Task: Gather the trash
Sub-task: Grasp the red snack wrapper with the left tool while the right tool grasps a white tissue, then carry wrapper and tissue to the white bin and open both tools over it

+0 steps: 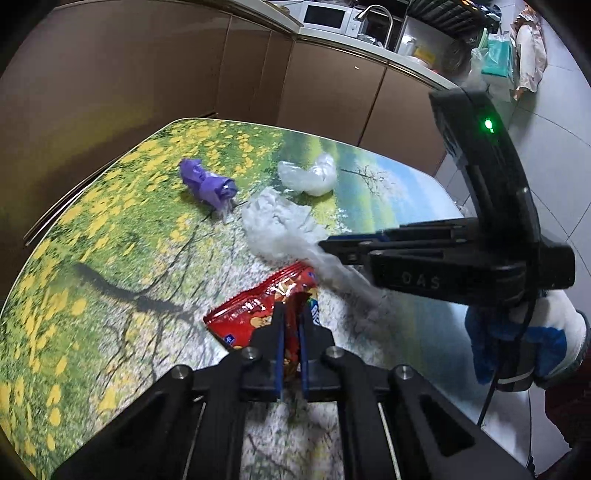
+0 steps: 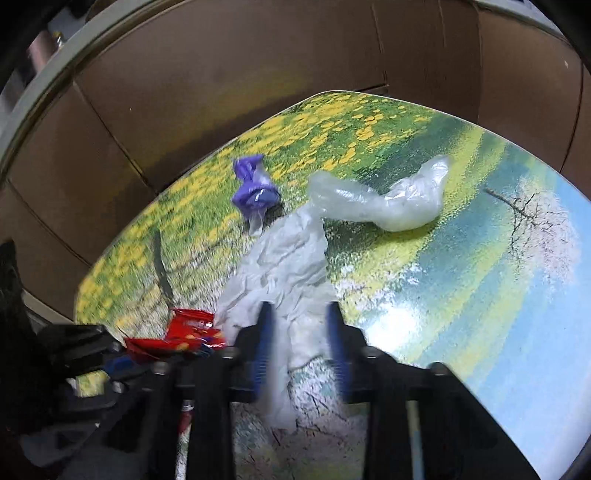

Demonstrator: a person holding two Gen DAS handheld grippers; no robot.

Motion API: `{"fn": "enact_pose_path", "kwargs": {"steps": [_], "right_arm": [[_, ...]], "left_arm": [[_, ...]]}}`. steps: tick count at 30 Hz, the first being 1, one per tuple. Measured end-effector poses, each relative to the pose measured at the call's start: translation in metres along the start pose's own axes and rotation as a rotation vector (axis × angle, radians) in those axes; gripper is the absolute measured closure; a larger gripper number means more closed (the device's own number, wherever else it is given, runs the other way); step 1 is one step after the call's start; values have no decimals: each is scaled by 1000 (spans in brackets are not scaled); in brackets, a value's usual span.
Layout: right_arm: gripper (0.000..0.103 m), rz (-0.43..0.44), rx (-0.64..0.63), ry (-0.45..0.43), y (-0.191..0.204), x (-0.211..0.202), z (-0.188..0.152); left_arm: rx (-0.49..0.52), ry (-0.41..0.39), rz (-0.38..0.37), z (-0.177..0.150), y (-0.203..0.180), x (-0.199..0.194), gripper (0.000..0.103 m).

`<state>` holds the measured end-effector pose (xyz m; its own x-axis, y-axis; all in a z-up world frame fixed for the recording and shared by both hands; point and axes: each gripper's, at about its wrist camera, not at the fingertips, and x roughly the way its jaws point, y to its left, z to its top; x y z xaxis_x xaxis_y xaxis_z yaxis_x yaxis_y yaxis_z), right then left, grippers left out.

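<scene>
My left gripper [image 1: 291,314] is shut on a red snack wrapper [image 1: 255,314], which rests on the flower-print table [image 1: 110,258]. The wrapper also shows in the right wrist view [image 2: 184,332]. My right gripper [image 2: 299,314] straddles a crumpled white plastic bag [image 2: 284,258], its jaws partly closed around the bag's tail; the view is blurred. In the left wrist view the right gripper [image 1: 332,251] comes in from the right, pinching the white bag [image 1: 277,225]. A purple wrapper [image 1: 207,182] [image 2: 253,188] and a clear plastic bag [image 1: 310,173] [image 2: 388,203] lie farther back.
Brown cabinet fronts [image 1: 147,74] stand behind the table. A counter with a microwave [image 1: 327,16] and a sink tap [image 1: 376,18] is at the back. The table's right edge [image 1: 450,199] borders a tiled floor. A gloved hand [image 1: 535,339] holds the right gripper.
</scene>
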<state>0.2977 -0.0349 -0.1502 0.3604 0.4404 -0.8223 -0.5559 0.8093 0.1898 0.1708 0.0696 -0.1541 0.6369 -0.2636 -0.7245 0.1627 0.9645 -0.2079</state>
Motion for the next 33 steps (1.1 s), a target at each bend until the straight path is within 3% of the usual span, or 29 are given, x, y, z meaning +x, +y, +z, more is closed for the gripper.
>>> {"fn": "enact_pose_path", "kwargs": {"steps": [1, 7, 11, 16, 21, 25, 33], "right_arm": [[99, 8, 2, 3, 1, -1, -3], [101, 36, 22, -49, -3, -30, -19], [101, 49, 12, -138, -2, -77, -28], [101, 11, 52, -257, -26, -148, -51], [101, -90, 149, -334, -75, -210, -92], [101, -222, 291, -372, -137, -256, -145], [101, -457, 582, -334, -261, -293, -253]], "left_arm": [[-4, -1, 7, -2, 0, -3, 97], [-14, -5, 61, -10, 0, -28, 97], [13, -26, 73, -2, -16, -44, 97], [97, -47, 22, 17, -62, -48, 97], [212, -33, -96, 39, -143, -27, 97], [309, 8, -223, 54, -223, 5, 97], [472, 136, -421, 57, -397, 97, 97]]}}
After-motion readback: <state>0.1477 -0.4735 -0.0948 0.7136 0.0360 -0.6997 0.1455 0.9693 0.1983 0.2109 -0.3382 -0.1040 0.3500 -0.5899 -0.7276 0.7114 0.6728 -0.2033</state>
